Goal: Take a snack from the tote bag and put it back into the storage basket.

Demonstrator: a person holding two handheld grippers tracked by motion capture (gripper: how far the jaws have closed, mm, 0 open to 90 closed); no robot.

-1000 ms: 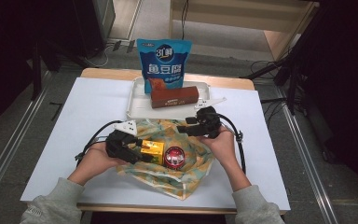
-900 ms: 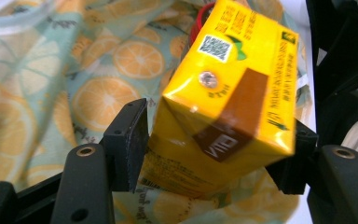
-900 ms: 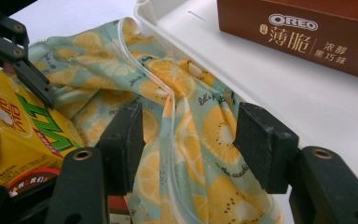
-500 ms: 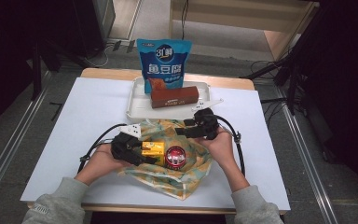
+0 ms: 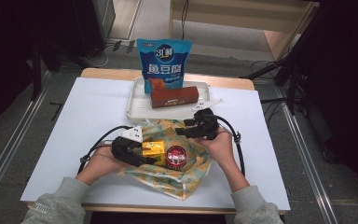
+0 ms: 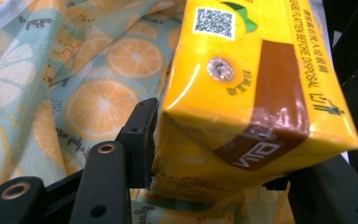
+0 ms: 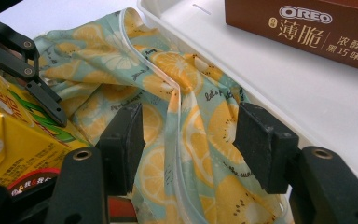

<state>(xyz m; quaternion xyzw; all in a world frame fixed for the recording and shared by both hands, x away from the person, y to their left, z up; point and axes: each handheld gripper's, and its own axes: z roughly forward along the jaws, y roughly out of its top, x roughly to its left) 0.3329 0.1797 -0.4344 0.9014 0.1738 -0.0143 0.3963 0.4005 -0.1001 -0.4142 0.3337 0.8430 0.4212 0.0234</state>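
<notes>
Here the left gripper [image 5: 145,156], its jaws just closing, clamps the yellow carton [image 6: 242,93] over the fruit-print bag [image 5: 168,175]; the right gripper [image 7: 189,140] holds its jaws apart around the bag's bunched rim beside the tray [image 5: 137,109]

1. Tray [image 5: 137,105] with brown box [image 5: 174,96] and blue pouch [image 5: 163,63] blocks the table's far middle, its rim touching the bag [image 5: 168,175].
2. Carton [image 5: 153,149] and red can [image 5: 176,156] sit side by side on the bag, between both grippers.
3. Bare white table [image 5: 88,105] lies open far left, and right of the tray.
</notes>
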